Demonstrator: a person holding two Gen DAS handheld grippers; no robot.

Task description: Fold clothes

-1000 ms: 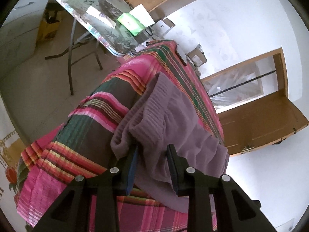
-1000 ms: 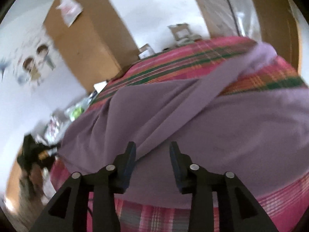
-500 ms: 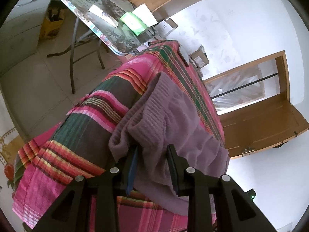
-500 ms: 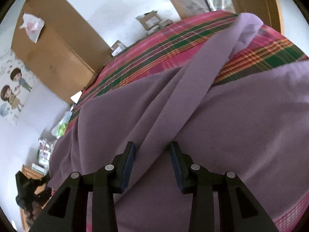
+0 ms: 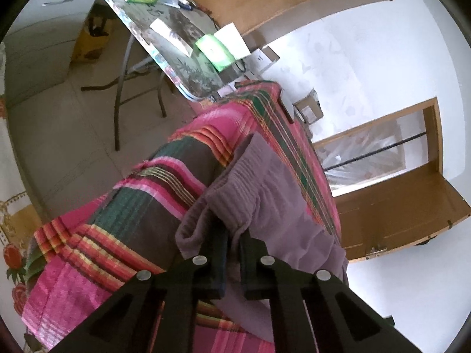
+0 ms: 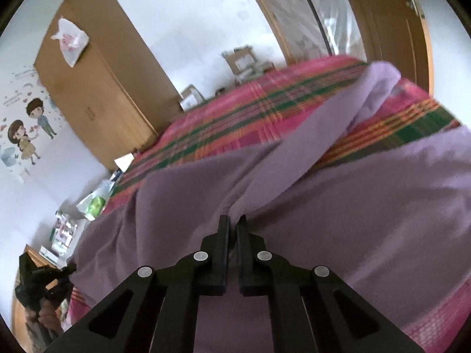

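**stitchfan:** So where's the purple sweater (image 5: 273, 206) sitting? Spread over the striped pink bedspread (image 5: 123, 220), ribbed hem at the near left edge of the bed, one sleeve (image 6: 332, 135) trailing toward the far right.

**foldbot_lurker:** Yep. Both tongs have just been closing. The left gripper (image 5: 232, 235) is pinching the hem fold, fabric bunched right between its jaws. The right gripper (image 6: 232, 223) has its jaws nearly together on the near edge of the body, looks like a thin pinch of cloth in there.

**stitchfan:** Looks like the grab step to me. Tips?

**foldbot_lurker:** The person should probably lift both hands evenly, keep the edge taut between them, and carry it over slowly so the sleeve doesn't drag along.
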